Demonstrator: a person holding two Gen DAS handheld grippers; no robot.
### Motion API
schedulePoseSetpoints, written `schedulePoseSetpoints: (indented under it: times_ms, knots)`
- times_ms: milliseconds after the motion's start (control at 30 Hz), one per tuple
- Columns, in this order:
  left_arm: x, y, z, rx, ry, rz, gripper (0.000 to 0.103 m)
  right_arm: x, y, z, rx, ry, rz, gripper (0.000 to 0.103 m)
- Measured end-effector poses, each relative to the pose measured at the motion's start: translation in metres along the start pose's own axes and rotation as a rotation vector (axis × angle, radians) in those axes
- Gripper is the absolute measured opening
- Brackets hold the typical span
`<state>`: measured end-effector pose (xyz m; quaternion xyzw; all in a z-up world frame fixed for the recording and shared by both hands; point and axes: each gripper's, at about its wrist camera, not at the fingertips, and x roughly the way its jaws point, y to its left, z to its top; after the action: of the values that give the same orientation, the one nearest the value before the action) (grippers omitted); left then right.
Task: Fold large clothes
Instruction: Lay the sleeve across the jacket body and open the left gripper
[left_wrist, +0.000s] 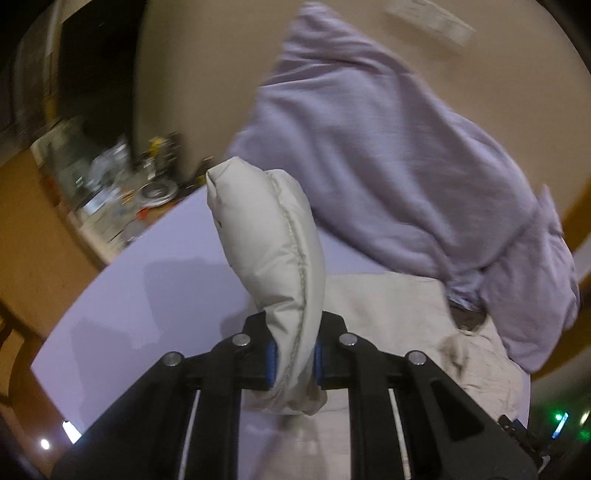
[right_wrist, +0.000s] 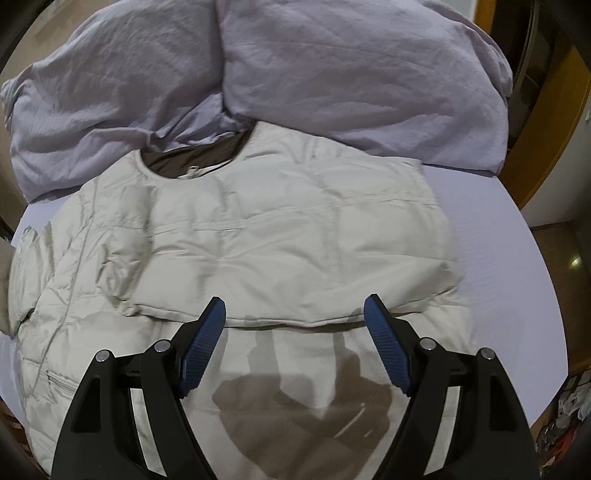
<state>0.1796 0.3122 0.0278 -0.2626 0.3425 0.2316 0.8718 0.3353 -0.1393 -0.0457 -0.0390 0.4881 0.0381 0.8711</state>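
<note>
So there was one puffy cream jacket (right_wrist: 258, 236), one lilac duvet (right_wrist: 295, 74), and two tools (left_wrist: 294, 360) (right_wrist: 295, 314).

Shelf clutter (left_wrist: 110, 192) — blurred; jacket (right_wrist: 258, 236) hem — cut off below.

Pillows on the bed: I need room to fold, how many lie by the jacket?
2: left pillow and right pillow, both above the jacket collar; others may be hidden.

A cream quilted puffer jacket (right_wrist: 258, 236) of smooth, faintly sheeny cloth is seen. Matt, crinkled cloth forms the lilac duvet (right_wrist: 332, 74). Textured blue rubber pads (right_wrist: 388, 350) are set in matt black plastic.
</note>
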Motion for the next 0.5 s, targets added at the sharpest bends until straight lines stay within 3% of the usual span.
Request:
schedulePoseSetpoints:
  times_ms: [367,500]
  knots:
    - [0.015,-0.188,-0.027,0.184,0.034,-0.239,0.014,0.007,-0.081,0.000,0.060,0.010,-0.009,0.079]
    - [0.030,-0.240,-0.050,0.249,0.086,-0.276,0.014,0.010,-0.098,-0.002,0.059,0.017,-0.002,0.079]
